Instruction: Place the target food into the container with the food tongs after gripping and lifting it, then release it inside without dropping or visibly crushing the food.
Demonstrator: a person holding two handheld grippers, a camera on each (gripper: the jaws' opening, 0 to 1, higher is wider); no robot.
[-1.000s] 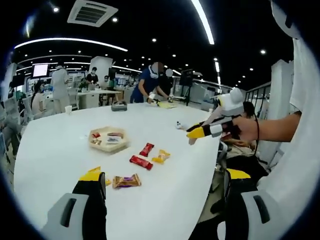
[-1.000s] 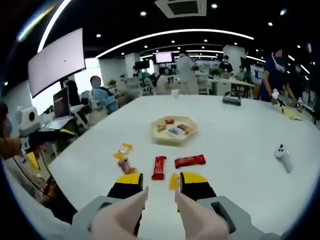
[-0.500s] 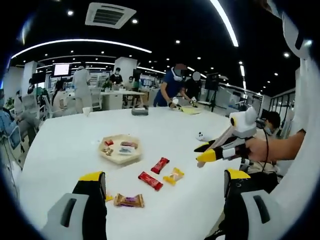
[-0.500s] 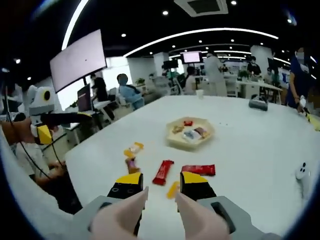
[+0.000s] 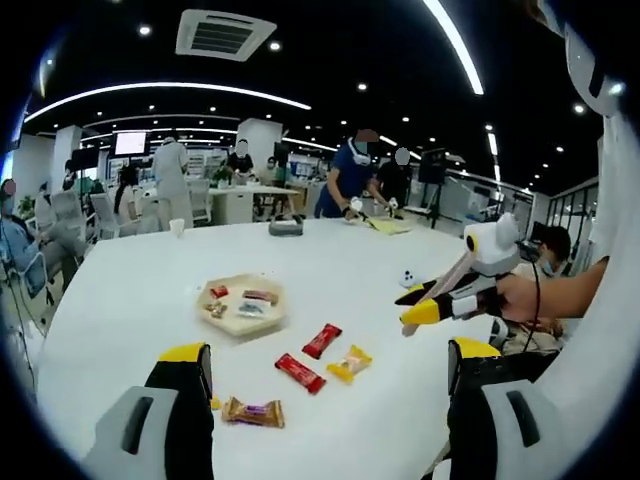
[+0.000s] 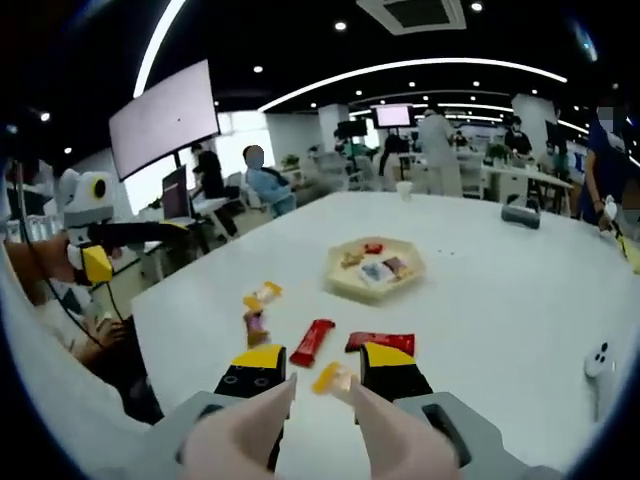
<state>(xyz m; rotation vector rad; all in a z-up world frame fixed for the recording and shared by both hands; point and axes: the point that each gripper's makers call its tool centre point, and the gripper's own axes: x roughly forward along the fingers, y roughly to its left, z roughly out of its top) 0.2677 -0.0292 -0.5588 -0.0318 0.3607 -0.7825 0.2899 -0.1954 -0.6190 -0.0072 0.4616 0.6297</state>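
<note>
A tan hexagonal tray [image 5: 262,321] [image 6: 345,286] holding several wrapped snacks sits on the white table. Loose snacks lie in front of it: two red bars [image 5: 322,340] [image 5: 300,372], a yellow packet [image 5: 348,363] [image 6: 330,377] and a brown packet [image 5: 252,412] [image 6: 252,325]. My left gripper [image 5: 325,362] hovers wide open near the table's edge, holding nothing. My right gripper [image 6: 322,362] is open above the yellow packet, which shows between its jaws without touching them. In the left gripper view the right gripper [image 5: 418,304] hangs over the table's right side, clear of the snacks.
A white controller [image 5: 408,278] [image 6: 597,360] lies on the table to one side. Another yellow packet [image 6: 262,295] lies beside the brown one. The left gripper [image 6: 110,248] is off the table's left edge. People work at desks behind the table.
Both views have shifted with the hands. The right gripper now sits closer over the yellow packet. The snacks and tray lie where they were, and both grippers stay open.
</note>
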